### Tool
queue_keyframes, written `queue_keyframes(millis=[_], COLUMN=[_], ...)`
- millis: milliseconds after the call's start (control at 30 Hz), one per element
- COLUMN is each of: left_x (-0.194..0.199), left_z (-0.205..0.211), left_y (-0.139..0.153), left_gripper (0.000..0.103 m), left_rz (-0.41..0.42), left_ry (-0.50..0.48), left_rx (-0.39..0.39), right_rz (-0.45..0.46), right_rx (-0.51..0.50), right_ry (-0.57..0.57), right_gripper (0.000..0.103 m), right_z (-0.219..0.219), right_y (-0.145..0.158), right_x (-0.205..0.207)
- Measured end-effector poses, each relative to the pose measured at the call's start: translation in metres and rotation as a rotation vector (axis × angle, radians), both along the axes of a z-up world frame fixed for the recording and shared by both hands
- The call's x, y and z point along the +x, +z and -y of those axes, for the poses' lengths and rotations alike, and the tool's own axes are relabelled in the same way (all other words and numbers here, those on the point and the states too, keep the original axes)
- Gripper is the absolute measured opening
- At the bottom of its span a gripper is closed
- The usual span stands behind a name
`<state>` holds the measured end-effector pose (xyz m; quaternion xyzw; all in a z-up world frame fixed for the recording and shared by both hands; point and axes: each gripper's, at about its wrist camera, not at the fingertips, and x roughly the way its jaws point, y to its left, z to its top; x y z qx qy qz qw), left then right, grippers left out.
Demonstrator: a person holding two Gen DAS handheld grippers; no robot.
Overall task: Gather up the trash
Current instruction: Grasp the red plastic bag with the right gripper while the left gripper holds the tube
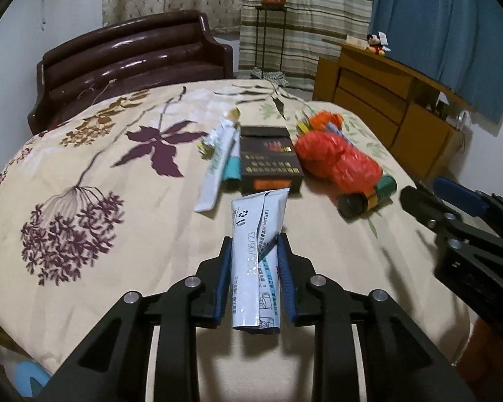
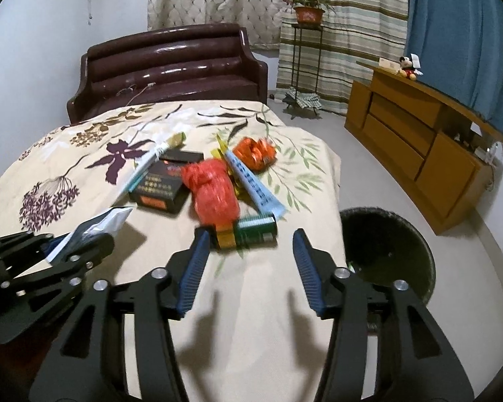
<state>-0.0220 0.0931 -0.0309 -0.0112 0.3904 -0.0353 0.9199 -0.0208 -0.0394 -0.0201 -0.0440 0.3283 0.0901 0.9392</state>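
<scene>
Clamping my left gripper (image 1: 255, 261) on a flattened white tube (image 1: 256, 251) at the lower centre of the frame, I hold it over the bed (image 1: 100, 234). My right gripper (image 2: 248, 261) stands open and empty, lower centre, just short of a green can (image 2: 255, 231). The black bin (image 2: 389, 251) sits at right.

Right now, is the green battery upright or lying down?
Lying down: the green battery rests on its side on the bedspread, ahead of the open right gripper.

Dim indoor light, soft shadows, fisheye-warped edges.
</scene>
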Motion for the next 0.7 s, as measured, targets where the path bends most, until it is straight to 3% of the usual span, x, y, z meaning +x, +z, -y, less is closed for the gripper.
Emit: queue_keyframes(millis=[433,700], left_x=[0.023,0.042], left_z=[-0.038,-0.049], left_y=[0.012,0.008], left_gripper=[0.027,0.027], left_rz=[0.025,0.030], left_ry=[0.099,0.111], left_rx=[0.011,0.022], right_rz=[-0.046,-0.100], right_rx=[0.003,-0.003], right_ry=[0.050,0.074], right_gripper=[0.051,0.048], right_z=[-0.029,-0.042], right_y=[-0.011,-0.021], right_x=[0.056,0.074])
